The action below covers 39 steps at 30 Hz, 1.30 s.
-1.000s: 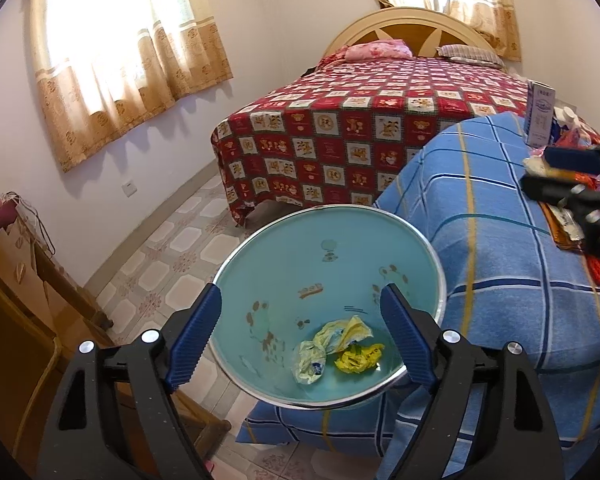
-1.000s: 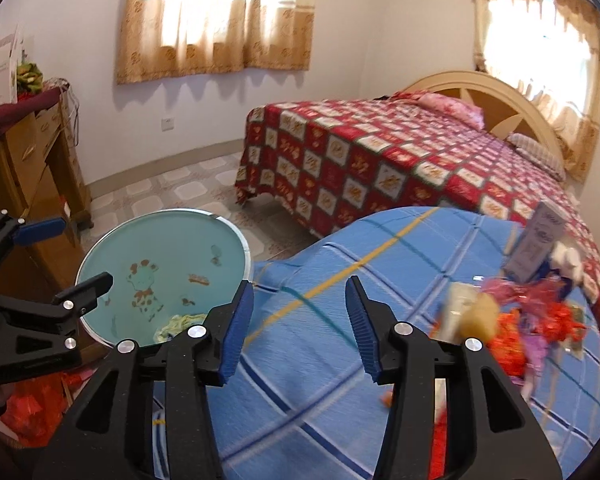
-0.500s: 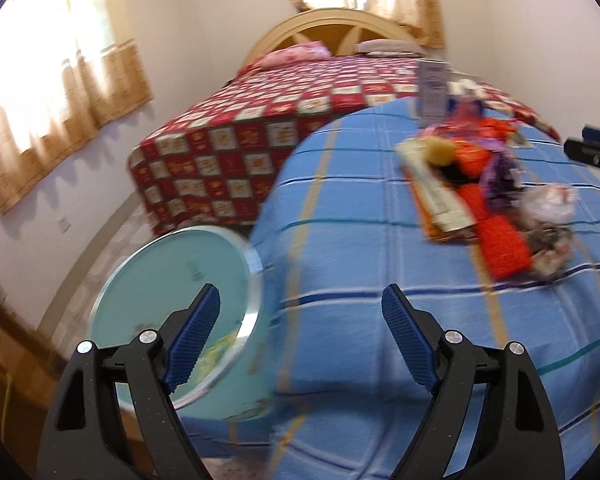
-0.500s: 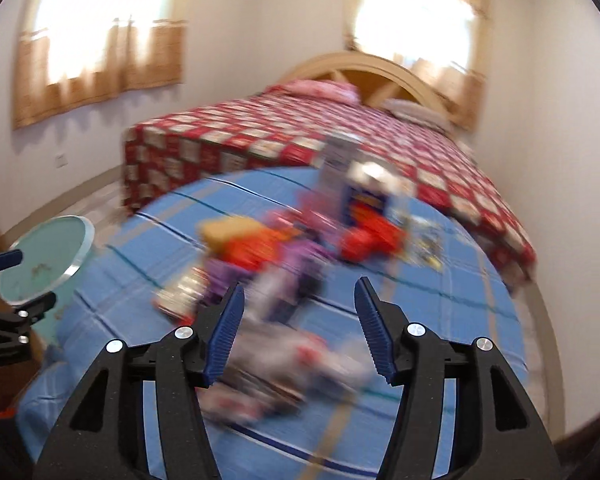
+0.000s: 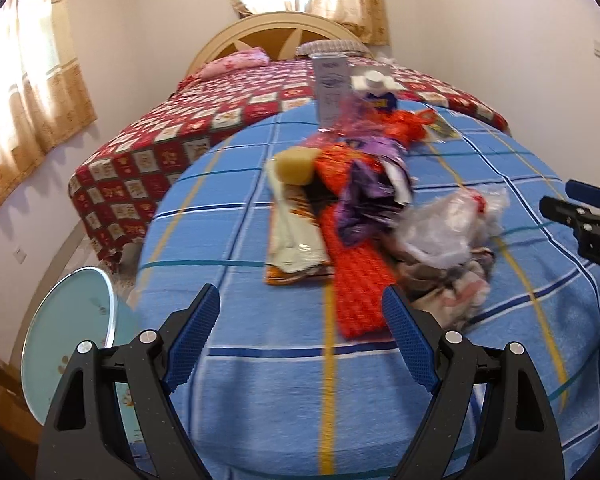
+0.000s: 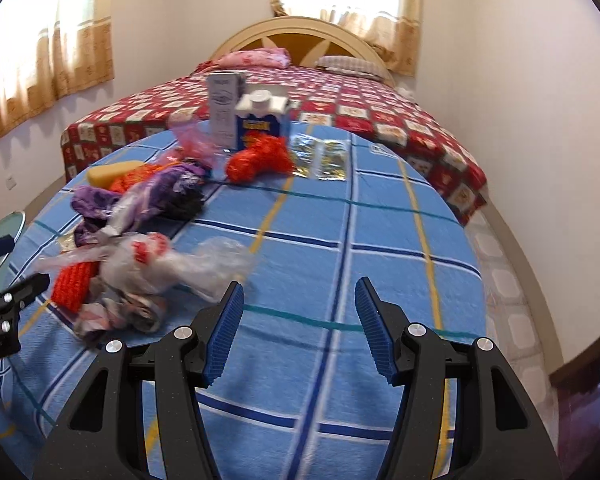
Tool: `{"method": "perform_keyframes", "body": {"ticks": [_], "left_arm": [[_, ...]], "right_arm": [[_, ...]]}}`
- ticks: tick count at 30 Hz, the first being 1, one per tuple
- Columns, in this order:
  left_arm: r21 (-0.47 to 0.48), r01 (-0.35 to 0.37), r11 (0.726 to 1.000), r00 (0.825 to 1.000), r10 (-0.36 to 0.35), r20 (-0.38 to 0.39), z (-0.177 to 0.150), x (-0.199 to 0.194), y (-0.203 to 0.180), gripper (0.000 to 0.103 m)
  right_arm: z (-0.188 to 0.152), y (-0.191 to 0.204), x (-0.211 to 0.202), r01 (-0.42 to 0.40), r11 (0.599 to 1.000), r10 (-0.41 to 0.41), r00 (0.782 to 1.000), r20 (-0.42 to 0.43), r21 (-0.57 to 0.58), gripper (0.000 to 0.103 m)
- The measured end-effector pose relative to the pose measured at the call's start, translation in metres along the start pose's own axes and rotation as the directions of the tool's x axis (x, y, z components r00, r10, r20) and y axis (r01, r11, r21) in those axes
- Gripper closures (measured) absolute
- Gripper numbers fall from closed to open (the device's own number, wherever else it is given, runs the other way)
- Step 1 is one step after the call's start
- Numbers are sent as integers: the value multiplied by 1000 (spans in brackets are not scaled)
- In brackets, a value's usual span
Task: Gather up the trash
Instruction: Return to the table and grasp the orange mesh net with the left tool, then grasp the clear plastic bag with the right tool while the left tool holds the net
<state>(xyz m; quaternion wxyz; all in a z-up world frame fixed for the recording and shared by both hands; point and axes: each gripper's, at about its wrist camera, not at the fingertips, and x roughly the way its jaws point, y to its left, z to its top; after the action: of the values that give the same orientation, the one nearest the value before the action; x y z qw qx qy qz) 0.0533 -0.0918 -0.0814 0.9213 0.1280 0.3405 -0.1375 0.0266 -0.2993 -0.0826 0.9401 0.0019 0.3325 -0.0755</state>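
Observation:
A heap of trash lies on the blue checked cloth (image 5: 260,380): an orange-red net bag (image 5: 356,280), a crumpled clear plastic bag (image 5: 444,224), purple wrappers (image 5: 364,200), a yellow sponge (image 5: 296,166) and a cream wrapper (image 5: 292,240). My left gripper (image 5: 300,308) hangs open just short of the net bag, with nothing between its jaws. My right gripper (image 6: 300,296) is open over bare cloth, and the clear plastic bag (image 6: 168,264) lies just left of its left finger. Each gripper shows at the edge of the other's view: the right gripper (image 5: 556,196) and the left gripper (image 6: 28,262).
A teal basin (image 5: 72,340) stands off the cloth's left edge. At the far end of the pile stand a white box (image 6: 222,108), a blue carton (image 6: 260,120), a red net (image 6: 260,158) and foil sachets (image 6: 320,156). A red patterned bed (image 6: 380,112) lies beyond.
Both views have swung right, away from the basin and onto the trash heap on the blue cloth. The right gripper's jaws stand somewhat wider than a second ago.

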Motion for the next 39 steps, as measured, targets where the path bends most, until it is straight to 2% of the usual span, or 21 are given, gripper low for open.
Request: {"method": "perform_keyframes", "body": {"ticks": [7, 8, 9, 10, 11, 14, 20, 29, 32, 33, 34, 36, 39], "left_arm": [[31, 13, 999, 999, -12, -31, -3, 13, -13, 23], [33, 32, 999, 999, -30, -44, -4, 16, -15, 31], [33, 51, 998, 997, -49, -56, -4, 19, -17, 45], [34, 78, 996, 994, -76, -75, -6, 22, -19, 54], [35, 105, 994, 991, -101, -91, -6, 25, -21, 73], [52, 117, 992, 990, -113, -82, -7, 22, -25, 81], [47, 118, 992, 992, -116, -45, -3, 0, -13, 83], [52, 25, 998, 998, -28, 65, 4, -40, 15, 83], [39, 9, 999, 998, -12, 68, 3, -42, 25, 83], [36, 5, 999, 998, -8, 67, 3, -41, 28, 83], [32, 0, 999, 998, -3, 65, 1, -41, 31, 83], [24, -9, 1000, 998, 8, 59, -2, -42, 39, 83], [17, -28, 999, 999, 27, 46, -8, -42, 50, 83]], "right_arm": [[-7, -11, 9, -16, 999, 16, 1000, -6, 40, 45], [-8, -11, 9, -16, 999, 17, 1000, -7, 42, 45], [-9, -12, 10, -17, 999, 17, 1000, -7, 46, 45], [-10, -13, 11, -18, 999, 18, 1000, -8, 50, 45], [-11, -14, 12, -19, 998, 19, 1000, -10, 55, 45], [-13, -19, 16, -21, 997, 22, 1000, -17, 78, 45], [-6, -17, 11, -37, 995, 37, 999, 5, 88, 45], [23, 10, 9, -95, 994, 92, 994, 60, 51, 45], [26, 21, 19, -116, 993, 115, 993, 29, 26, 46], [25, 27, 28, -127, 992, 127, 992, -14, 9, 52], [24, 29, 33, -143, 990, 143, 989, -39, 5, 63], [19, 32, 44, -183, 983, 183, 978, -101, 7, 68], [15, 35, 45, -228, 974, 227, 965, -130, 2, 83]]}}
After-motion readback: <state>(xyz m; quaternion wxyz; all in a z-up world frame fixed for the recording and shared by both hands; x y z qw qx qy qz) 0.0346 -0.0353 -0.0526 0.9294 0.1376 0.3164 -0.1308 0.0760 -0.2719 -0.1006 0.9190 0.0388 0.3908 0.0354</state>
